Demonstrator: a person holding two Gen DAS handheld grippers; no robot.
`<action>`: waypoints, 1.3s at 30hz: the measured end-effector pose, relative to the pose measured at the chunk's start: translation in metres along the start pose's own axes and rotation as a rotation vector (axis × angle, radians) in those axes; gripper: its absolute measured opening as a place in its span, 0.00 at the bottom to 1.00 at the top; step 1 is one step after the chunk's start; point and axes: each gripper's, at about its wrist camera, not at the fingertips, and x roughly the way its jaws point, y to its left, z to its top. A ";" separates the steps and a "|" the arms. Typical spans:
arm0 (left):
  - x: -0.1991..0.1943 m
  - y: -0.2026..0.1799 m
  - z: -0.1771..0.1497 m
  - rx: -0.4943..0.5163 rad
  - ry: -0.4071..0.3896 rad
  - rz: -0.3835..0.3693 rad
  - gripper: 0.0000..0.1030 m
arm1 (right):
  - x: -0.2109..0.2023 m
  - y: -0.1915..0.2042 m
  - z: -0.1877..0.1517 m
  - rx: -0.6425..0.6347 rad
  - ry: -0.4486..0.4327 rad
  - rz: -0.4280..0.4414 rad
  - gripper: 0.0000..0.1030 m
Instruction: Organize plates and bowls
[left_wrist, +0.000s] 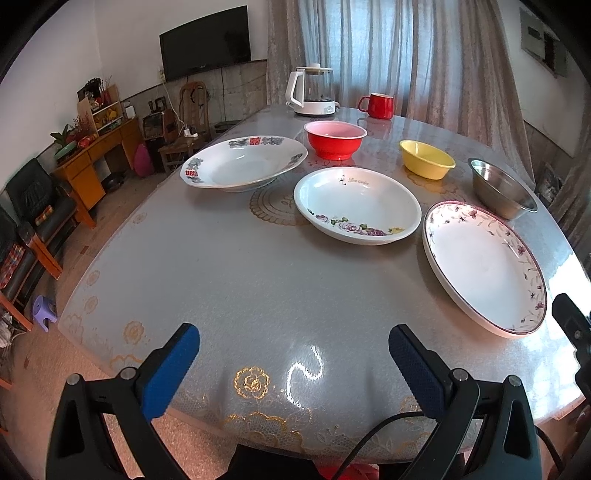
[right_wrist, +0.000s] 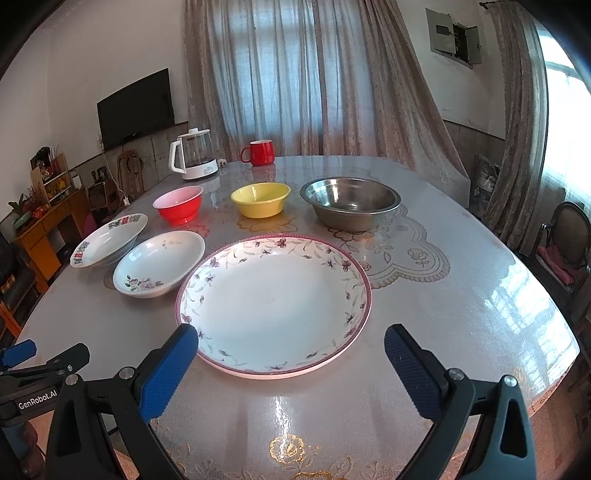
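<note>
Both tools spread wide, nothing held. Left tool (left_wrist: 293, 363) hovers over the bare near edge of the bench (left_wrist: 229, 280); right tool (right_wrist: 291, 363) hovers just short of the vine-rimmed plate (right_wrist: 273, 304), which lies nearest, its rim close by the left blue pad (right_wrist: 168, 373).

Layout on the bench — three plates in a diagonal run: vine-rimmed plate near, rose-printed plate (right_wrist: 159, 264) further left, red-and-grey patterned plate (right_wrist: 109, 240) beyond that. Behind them a row of bowls: red bowl (right_wrist: 179, 205), yellow bowl (right_wrist: 260, 199), steel bowl (right_wrist: 349, 203). All apart from one another, nothing stacked yet.

Judgement: opening step, likely a first grasp on the near plate. The plate sits flat and shallow, so come in low, slip one pad under the near rim, the other over it, and pinch the lip — not the glazed well, which looks slick. Lift level. Stacking smaller on larger seems soundest. Kettle (right_wrist: 192, 155) and red mug (right_wrist: 260, 152) at the far edge are well clear.
</note>
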 end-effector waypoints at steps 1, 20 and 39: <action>0.000 0.000 0.000 0.001 -0.001 -0.001 1.00 | 0.000 0.000 0.000 -0.001 0.000 0.000 1.00; 0.000 -0.011 0.001 0.047 0.011 -0.076 1.00 | -0.002 -0.004 -0.001 0.014 -0.001 -0.006 1.00; 0.007 -0.012 0.010 0.039 0.049 -0.161 1.00 | 0.000 -0.013 0.013 -0.002 -0.033 0.029 1.00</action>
